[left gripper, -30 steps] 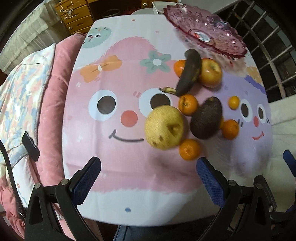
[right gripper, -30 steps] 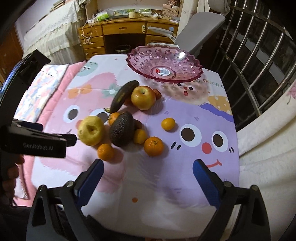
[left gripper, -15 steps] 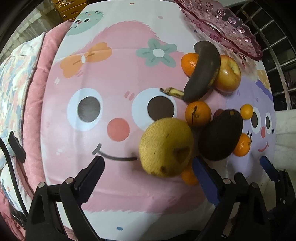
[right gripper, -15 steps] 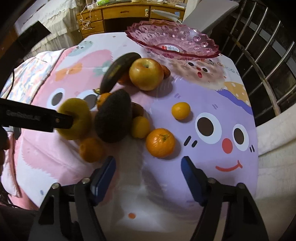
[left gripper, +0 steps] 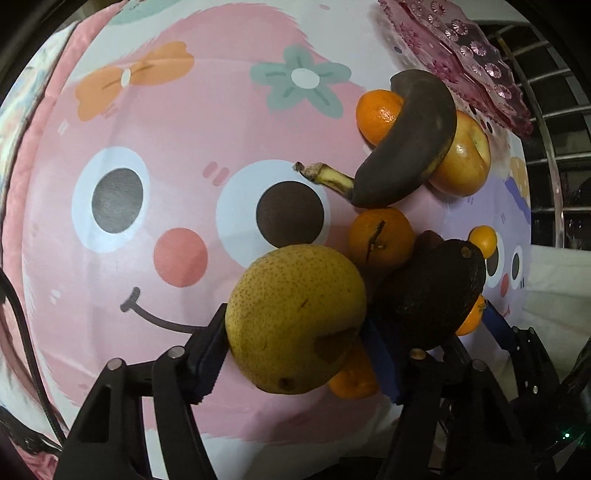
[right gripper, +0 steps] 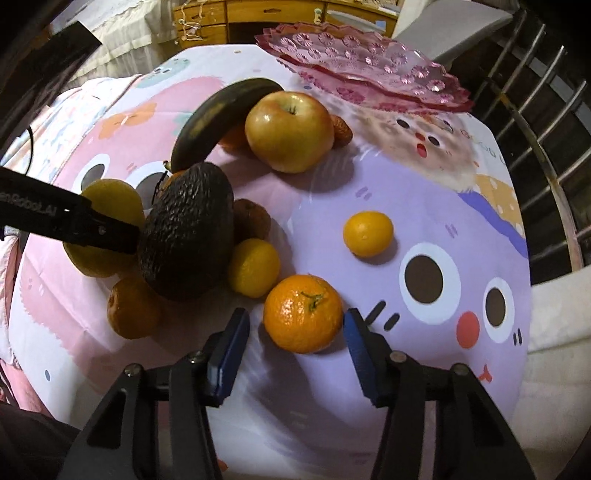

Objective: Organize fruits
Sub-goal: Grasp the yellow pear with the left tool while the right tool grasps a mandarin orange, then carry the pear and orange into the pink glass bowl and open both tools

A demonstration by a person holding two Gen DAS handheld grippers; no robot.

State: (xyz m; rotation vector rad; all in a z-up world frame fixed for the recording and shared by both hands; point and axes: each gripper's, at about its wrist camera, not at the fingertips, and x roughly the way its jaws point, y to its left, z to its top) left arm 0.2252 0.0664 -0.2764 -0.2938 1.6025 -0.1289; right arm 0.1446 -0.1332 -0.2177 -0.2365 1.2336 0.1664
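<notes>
Left tool (left gripper: 295, 354): its two blue pads stand on both sides of the yellow pear (left gripper: 295, 319) and seem to touch it, so the tool pinches the pear; in the right wrist view the same tool (right gripper: 99, 232) reaches in from the left, against the pear (right gripper: 105, 206)
Right tool (right gripper: 293, 350): fingers spread, one on each side of a mandarin (right gripper: 303, 314), with a small gap on both sides; it does not press the fruit
Small orange under the pear (left gripper: 352, 376): partly hidden, it lies on the cloth just below the pear
Avocado (right gripper: 188, 230): dark and rough, directly right of the pear, touching a yellow citrus (right gripper: 253, 267)
Orange with stem (left gripper: 380, 238): just behind the pear and the avocado
Lone small citrus (right gripper: 367, 234): apart from the heap, on the purple part of the cloth
Banana (left gripper: 410, 144): almost black, it leans on the apple (right gripper: 290, 131) and over another orange (left gripper: 378, 112)
Cartoon cloth (left gripper: 177, 206): pink and purple faces, it covers the counter under all the fruits
Pink glass dish (right gripper: 369, 62): at the far end of the counter, behind the apple; no fruit visible in it
Wooden drawers (right gripper: 258, 14): behind the counter
</notes>
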